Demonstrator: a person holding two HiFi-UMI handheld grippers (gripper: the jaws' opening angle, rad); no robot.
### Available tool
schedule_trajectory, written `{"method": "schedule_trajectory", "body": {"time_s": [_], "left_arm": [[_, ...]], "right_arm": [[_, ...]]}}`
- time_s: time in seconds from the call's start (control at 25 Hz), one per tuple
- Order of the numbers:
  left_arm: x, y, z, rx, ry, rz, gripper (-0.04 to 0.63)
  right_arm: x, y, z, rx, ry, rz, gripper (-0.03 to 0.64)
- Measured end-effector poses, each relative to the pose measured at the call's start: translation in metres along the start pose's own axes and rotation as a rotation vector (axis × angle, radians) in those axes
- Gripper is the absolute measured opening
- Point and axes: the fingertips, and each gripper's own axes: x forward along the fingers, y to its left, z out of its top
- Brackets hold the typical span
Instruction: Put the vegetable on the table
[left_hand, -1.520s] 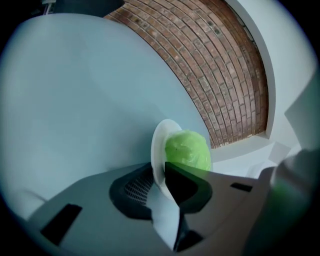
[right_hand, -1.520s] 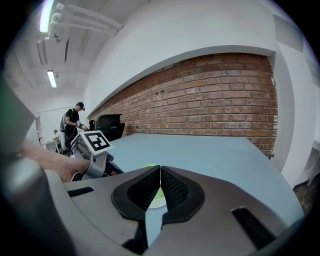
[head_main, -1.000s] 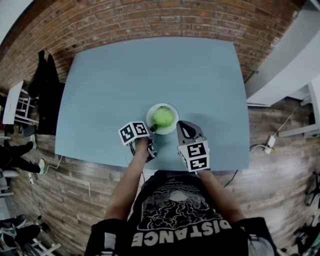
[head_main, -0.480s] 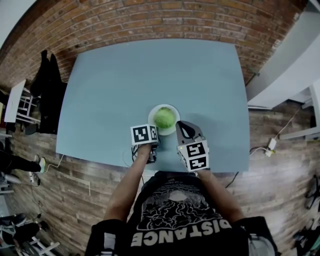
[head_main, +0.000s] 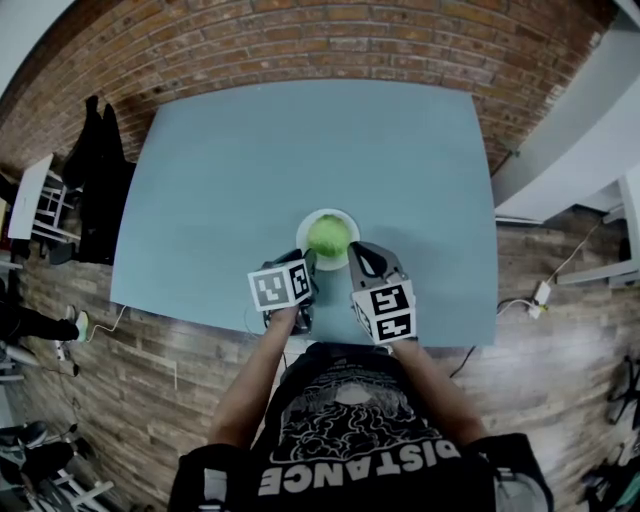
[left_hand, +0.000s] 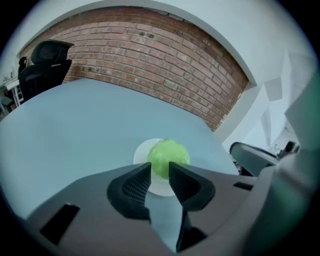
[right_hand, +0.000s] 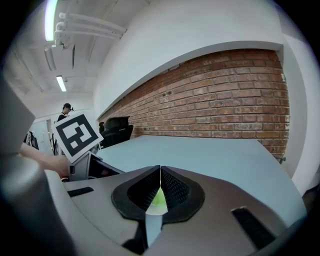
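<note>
1. A pale blue-grey rectangular surface (head_main: 300, 140) fills the middle of the head view. A red brick wall (head_main: 300, 40) runs along its 12 o'clock edge, and a wooden plank floor (head_main: 560, 330) lies around the other sides.
2. A small round white plate (head_main: 303, 228) sits on the surface, a little toward 6 o'clock from its middle and near my edge.
3. The round, pale green, leafy vegetable (head_main: 328, 236) rests on that plate and covers most of it. It is on the plate, not on the bare surface.
4. My left claw (left_hand: 159, 172) is at about 7 o'clock of the plate and points toward 1 o'clock, with its tips at the plate's near rim. Its jaws have just been opening and now stand apart. Nothing is pinched between them; in the left gripper view the vegetable shows through the gap, just beyond the tips, and the pads do not press on it.
5. My right claw (right_hand: 160, 172) is at about 5 o'clock of the plate, just beside it. Its jaws meet at the tips and hold nothing. In the right gripper view a sliver of green shows low in the slit behind them.
6. In the right gripper view, my left claw shows at 9 o'clock.
7. A black office chair (left_hand: 45, 62) stands past the surface's far corner, at 10 o'clock in the left gripper view.
</note>
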Motion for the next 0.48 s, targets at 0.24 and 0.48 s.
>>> {"method": "schedule_trajectory", "body": {"time_s": [0.24, 0.48], "left_arm": [[-0.024, -0.032, 0.015, 0.026, -0.105, -0.073, 0.112], [-0.053, -0.05, 0.034, 0.095, -0.218, -0.064, 0.06]], "right_arm": [[-0.004, 0.001, 0.008, -0.007, -0.009, 0.021, 0.009], [-0.009, 0.007, 0.023, -0.017, -0.032, 0.049, 0.009]]}}
